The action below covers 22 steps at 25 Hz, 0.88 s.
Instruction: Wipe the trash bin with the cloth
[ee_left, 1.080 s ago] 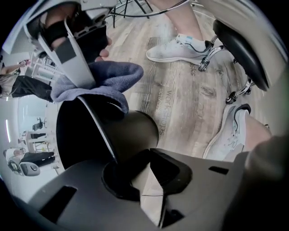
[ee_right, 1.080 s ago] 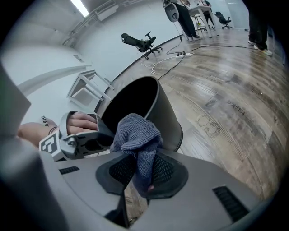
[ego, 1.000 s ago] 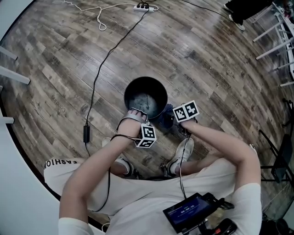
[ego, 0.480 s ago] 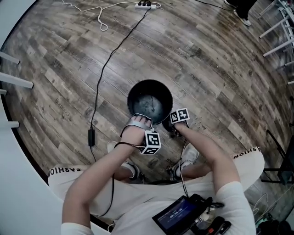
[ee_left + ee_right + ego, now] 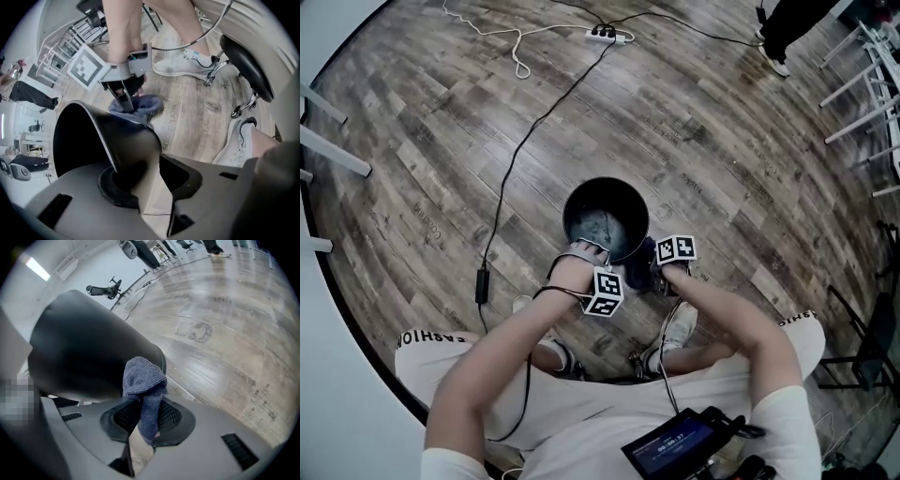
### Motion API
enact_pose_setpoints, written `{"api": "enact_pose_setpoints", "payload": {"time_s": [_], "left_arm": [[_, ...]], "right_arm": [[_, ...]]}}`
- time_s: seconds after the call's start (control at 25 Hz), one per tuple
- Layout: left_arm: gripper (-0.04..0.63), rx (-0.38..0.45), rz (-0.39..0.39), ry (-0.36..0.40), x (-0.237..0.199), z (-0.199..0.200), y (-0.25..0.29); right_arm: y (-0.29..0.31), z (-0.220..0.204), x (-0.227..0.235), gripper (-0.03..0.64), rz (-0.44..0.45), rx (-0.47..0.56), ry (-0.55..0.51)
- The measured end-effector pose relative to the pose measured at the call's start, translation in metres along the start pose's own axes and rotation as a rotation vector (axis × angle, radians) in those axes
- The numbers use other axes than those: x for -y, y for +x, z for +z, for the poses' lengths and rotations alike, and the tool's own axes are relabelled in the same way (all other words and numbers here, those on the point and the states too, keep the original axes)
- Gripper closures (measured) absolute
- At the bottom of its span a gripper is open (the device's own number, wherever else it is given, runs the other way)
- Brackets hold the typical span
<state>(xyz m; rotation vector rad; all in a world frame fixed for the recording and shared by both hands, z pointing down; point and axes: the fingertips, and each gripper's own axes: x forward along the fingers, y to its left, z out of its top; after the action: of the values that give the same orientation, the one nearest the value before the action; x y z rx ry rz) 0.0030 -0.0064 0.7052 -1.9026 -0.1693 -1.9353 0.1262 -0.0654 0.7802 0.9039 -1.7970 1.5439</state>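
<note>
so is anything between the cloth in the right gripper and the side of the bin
Nothing visible does. The cloth, clamped in the right gripper, sits right at the outer wall of the trash bin, with nothing in between.

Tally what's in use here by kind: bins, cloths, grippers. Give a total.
trash bin: 1
cloth: 1
grippers: 2, the left gripper, whose jaws have just been opening with the bin's rim between them, and the right gripper, clamped on the cloth
total: 4
</note>
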Motion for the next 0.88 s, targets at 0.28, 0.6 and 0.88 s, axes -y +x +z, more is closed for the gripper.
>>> {"api": "enact_pose_setpoints", "payload": {"time_s": [0.28, 0.6, 0.88], "left_arm": [[0.44, -0.053, 0.034, 0.016, -0.005, -0.023, -0.004], [0.494, -0.165, 0.093, 0.135, -0.003, -0.031, 0.006], [0.499, -0.176, 0.112, 0.109, -0.013, -0.038, 0.005]], "right_arm": [[-0.09, 0.007, -0.066, 0.54, 0.051, 0.049, -0.236], [-0.122, -0.002, -0.143, 0.54, 0.171, 0.105, -0.305], [-0.091, 0.012, -0.138, 0.54, 0.157, 0.114, -0.345]]}}
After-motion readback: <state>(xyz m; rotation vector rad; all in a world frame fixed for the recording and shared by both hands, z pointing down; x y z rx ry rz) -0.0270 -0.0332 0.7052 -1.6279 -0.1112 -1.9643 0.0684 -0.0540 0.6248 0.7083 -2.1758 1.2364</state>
